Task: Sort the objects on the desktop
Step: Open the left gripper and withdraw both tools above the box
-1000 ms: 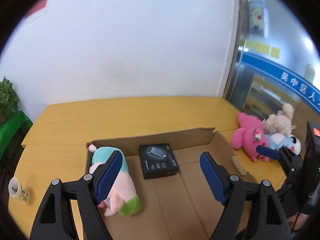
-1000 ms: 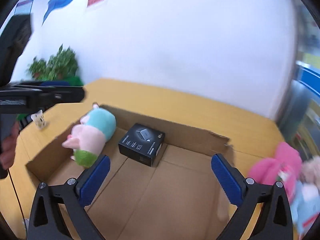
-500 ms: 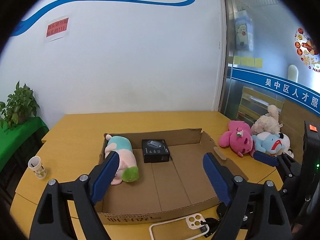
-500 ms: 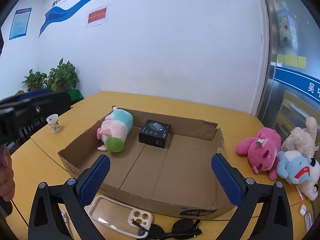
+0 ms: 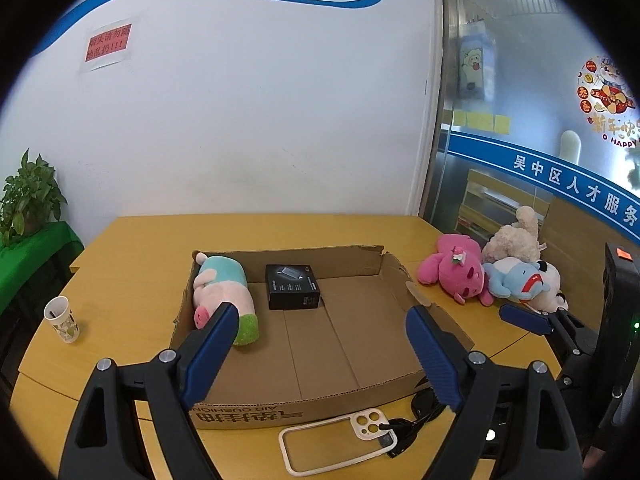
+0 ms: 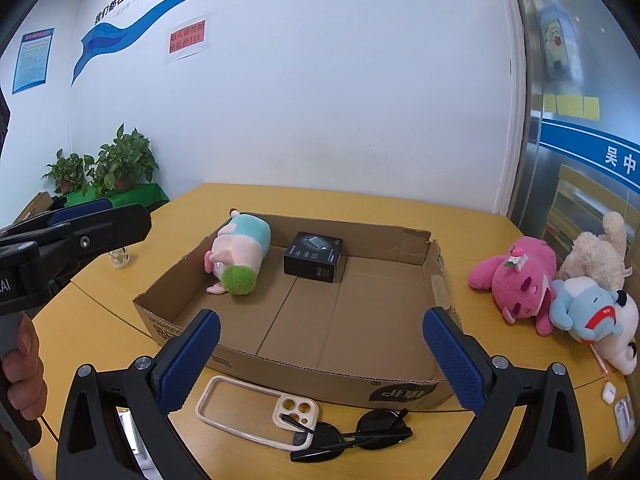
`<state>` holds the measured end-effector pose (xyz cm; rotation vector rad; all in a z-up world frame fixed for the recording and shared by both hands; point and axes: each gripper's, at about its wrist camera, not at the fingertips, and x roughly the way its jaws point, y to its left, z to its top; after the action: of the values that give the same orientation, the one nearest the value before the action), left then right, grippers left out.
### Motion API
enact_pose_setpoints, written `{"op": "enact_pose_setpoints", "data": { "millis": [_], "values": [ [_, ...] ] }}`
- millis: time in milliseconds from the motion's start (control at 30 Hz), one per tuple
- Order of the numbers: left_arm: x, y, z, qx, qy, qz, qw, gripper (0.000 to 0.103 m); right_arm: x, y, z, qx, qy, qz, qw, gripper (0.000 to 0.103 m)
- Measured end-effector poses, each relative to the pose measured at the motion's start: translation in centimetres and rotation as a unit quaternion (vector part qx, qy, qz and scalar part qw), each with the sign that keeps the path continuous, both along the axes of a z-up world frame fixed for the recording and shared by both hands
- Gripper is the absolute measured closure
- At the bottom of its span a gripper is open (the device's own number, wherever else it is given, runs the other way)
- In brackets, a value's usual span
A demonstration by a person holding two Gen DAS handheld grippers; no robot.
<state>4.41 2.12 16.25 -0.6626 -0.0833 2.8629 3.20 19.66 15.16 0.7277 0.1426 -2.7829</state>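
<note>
An open cardboard box (image 5: pixel 248 416) lies on the yellow table. Inside it are a pastel plush toy (image 5: pixel 222 288) and a small black box (image 5: pixel 293 292). A clear phone case (image 5: pixel 370 426) and dark sunglasses (image 6: pixel 360 432) lie in front of the box's near wall (image 6: pixel 320 380). My left gripper (image 5: pixel 320 316) hovers open over the near side of the box, nothing between its blue pads. My right gripper (image 6: pixel 320 320) is likewise open and empty, just above the phone case (image 6: pixel 294 406). Pink (image 6: pixel 516 276), blue (image 6: pixel 580 304) and cream (image 6: pixel 596 248) plush toys lie right of the box.
A paper cup (image 5: pixel 62 320) stands on the table left of the box. A small white earbud case (image 6: pixel 609 392) lies at the right front edge. Potted plants (image 6: pixel 120 164) stand on a green-covered stand beyond the table's left end. A hand (image 6: pixel 20 372) holds the left gripper's grip.
Both grippers have pulled back from over the box toward the table's near edge. The phone case and sunglasses have come into view. Both stay open and empty.
</note>
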Motion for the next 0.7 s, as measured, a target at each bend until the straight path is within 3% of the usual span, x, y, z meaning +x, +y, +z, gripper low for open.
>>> {"op": "enact_pose_setpoints", "data": {
  "millis": [700],
  "values": [
    [-1.3, 1.0, -2.1, -0.020, -0.028, -0.007, 0.9994, 0.017, -0.7, 0.5, -1.2, -0.004, -0.011, -0.010, 1.000, 0.000]
  ]
}}
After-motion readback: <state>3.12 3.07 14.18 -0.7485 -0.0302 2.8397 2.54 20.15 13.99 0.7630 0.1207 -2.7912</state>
